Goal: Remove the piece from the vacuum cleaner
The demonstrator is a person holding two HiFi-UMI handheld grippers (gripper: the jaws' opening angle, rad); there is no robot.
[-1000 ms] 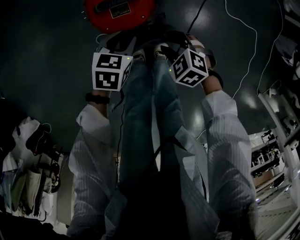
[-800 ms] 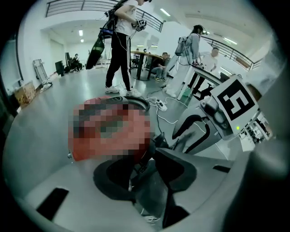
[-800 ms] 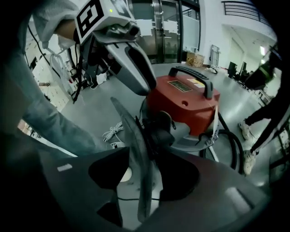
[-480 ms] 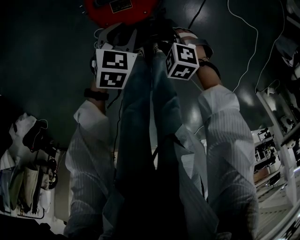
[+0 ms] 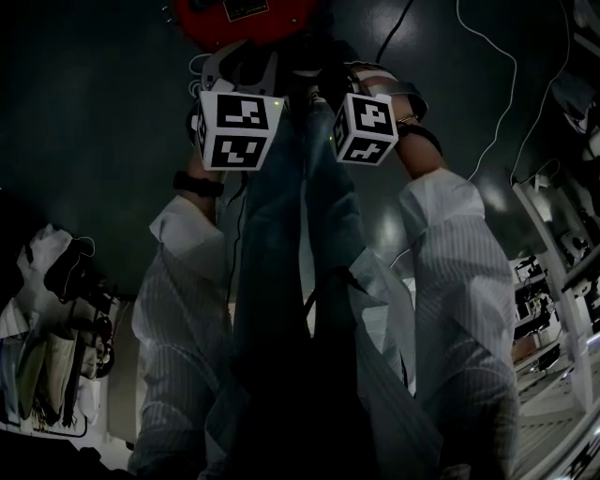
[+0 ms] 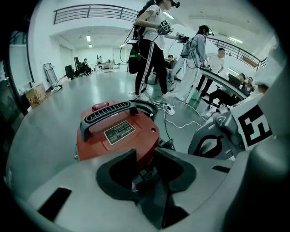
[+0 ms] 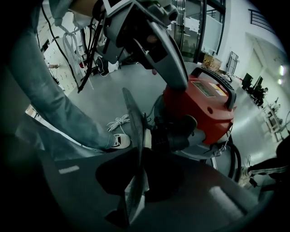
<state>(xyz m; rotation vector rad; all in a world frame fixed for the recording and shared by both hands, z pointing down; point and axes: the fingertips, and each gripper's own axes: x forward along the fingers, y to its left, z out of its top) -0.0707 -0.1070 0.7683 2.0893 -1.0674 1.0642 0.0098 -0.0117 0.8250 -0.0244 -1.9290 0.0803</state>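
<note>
The red vacuum cleaner (image 5: pixel 239 14) (image 6: pixel 118 131) (image 7: pixel 204 108), with a black handle, stands on the floor ahead of my feet. My left gripper (image 5: pixel 239 66) (image 6: pixel 145 170) is at its front edge, the red corner and a black fitting showing in the gap between its pads; I cannot tell if they press. One left finger (image 7: pixel 174 72) rests against the red top. My right gripper (image 5: pixel 328 86) (image 7: pixel 138 176) is closing its jaws on a thin flat grey piece (image 7: pixel 134 136), seen edge-on beside the black hose socket (image 7: pixel 179 136). The pads lie against that piece.
My legs in jeans (image 5: pixel 291 234) and a white shoe (image 7: pixel 118 140) are just behind the grippers. White cables (image 5: pixel 506 66) (image 6: pixel 181 120) trail over the floor, a black hose (image 7: pixel 235 158) curls behind the vacuum. People (image 6: pixel 152 50) stand farther off. Shelving (image 5: pixel 562 281) lies at the right.
Both grippers have moved closer to the vacuum. The right marker cube has shifted left and turned; the left cube has risen a little.
</note>
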